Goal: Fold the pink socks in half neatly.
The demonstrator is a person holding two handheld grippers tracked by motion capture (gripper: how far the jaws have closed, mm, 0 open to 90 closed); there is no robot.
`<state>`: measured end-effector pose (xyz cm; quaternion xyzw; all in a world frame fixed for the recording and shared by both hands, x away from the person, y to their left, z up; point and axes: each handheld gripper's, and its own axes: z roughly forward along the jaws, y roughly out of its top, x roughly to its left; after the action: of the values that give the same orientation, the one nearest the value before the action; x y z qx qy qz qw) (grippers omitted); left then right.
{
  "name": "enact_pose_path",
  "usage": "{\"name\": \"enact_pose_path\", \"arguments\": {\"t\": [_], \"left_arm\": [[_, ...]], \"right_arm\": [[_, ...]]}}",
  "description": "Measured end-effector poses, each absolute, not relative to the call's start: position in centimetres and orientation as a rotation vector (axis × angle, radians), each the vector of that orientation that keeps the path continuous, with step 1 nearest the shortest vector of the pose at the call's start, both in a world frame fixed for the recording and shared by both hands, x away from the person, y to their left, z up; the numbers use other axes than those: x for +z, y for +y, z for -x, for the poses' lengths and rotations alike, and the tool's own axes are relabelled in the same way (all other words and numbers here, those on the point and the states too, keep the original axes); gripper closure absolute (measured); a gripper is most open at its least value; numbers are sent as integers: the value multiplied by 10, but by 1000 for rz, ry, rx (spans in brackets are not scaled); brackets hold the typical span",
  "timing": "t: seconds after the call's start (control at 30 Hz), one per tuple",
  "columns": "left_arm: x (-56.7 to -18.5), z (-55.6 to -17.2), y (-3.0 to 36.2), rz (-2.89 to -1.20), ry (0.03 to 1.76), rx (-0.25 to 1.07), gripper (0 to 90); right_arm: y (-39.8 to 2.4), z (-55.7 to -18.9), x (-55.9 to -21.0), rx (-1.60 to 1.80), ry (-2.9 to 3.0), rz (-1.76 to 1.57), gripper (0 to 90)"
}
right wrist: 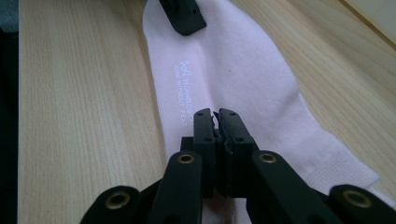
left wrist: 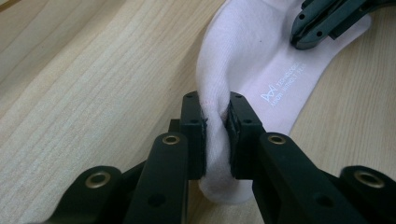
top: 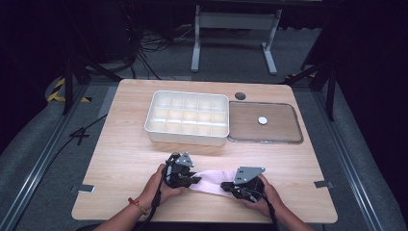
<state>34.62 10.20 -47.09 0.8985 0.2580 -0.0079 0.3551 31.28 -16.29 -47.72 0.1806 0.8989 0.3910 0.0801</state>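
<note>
Sock [top: 211, 182] lies flat on the tabletop [top: 125, 154] near its front edge, with the left gripper [left wrist: 215, 122] pinching its toe end and the right gripper [right wrist: 217, 122] clamped on its cuff end, so lift both ends level together, keeping the fabric taut.

One pale pink sock [top: 211, 182] is seen on the worktop [top: 125, 159]. Two tools are counted: a left tool [top: 196, 180] and a right tool [top: 226, 185]. One white tray [top: 187, 118] with many small boxes is seen. One clear lid [top: 265, 122] is seen beside it.
</note>
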Motion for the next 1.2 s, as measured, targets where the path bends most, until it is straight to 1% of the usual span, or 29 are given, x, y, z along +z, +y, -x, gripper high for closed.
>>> {"name": "enact_pose_path", "arguments": {"t": [0.2,0.3,0.53,0.77,0.83,1.0,1.2], "left_arm": [[-469,-347,106,-2302,673,-24,808],[-467,-346,110,-2243,687,-36,807],[-461,-346,117,-2217,694,-30,801],[-461,-347,119,-2256,722,18,797],[-461,-347,118,-2265,720,18,797],[-462,-348,118,-2265,728,12,797],[-460,-346,118,-2266,719,43,795]], "right_arm": [[-160,-316,-476,1162,2700,-561,862],[-158,-320,-475,1157,2710,-565,862],[-149,-326,-475,1145,2706,-552,863],[-142,-331,-474,1137,2698,-562,862],[-142,-331,-471,1147,2669,-571,886],[-142,-334,-463,1223,2613,-597,893],[-131,-340,-472,1171,2670,-578,891]]}}
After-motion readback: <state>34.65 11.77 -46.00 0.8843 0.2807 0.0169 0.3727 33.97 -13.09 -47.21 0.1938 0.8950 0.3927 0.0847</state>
